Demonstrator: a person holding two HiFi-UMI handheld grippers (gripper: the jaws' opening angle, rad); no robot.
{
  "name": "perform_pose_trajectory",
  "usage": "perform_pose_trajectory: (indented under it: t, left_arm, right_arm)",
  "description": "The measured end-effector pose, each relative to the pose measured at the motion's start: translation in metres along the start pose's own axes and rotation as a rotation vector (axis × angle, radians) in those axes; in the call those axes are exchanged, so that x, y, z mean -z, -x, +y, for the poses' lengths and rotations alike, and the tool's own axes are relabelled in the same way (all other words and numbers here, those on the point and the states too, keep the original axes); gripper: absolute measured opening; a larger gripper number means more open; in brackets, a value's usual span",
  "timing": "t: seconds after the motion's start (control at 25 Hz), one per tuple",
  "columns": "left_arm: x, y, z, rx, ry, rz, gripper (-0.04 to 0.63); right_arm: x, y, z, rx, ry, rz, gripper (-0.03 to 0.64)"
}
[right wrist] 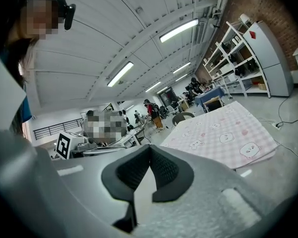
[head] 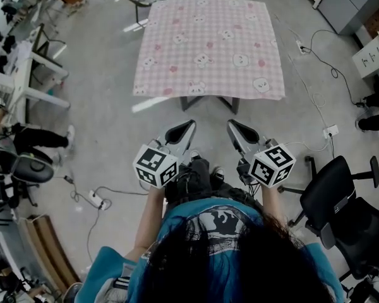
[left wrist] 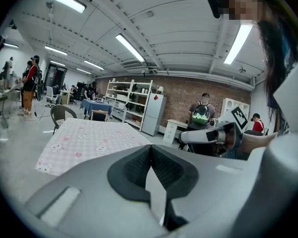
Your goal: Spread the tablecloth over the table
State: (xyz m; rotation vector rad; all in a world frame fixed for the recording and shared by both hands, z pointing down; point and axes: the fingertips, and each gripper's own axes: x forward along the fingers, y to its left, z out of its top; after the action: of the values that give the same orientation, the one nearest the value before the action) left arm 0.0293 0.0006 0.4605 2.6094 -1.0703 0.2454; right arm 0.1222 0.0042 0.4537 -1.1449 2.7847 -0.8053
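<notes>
Before the spread tablecloth [head: 208,46], left tongs [head: 190,125] and right tongs [head: 231,125] hang clenched, empty.

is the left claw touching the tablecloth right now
Apart. The head view shows a strip of floor between the left claw and the near edge of the tablecloth; the claw is shut on nothing.

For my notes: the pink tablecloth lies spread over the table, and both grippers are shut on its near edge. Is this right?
No: left gripper and right gripper are shut on nothing, short of the tablecloth; see the head view.
</notes>
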Motion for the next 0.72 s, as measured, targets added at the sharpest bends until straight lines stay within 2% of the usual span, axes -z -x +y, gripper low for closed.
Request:
perform_pose_trajectory:
  t: [0.4,0.72]
  left_arm:
    - [-0.013,0.01,-0.024,0.016,-0.034,-0.022,0.014]
    - [-0.003,0.01,-0.041,0.037,-0.052,-0.006,0.014]
  right_arm:
    - [-0.004,0.015,0.019,-0.036,0.051,-0.026,-0.006]
    - [0.003,0.025,0.027,-0.044,0.088,-0.024,0.0]
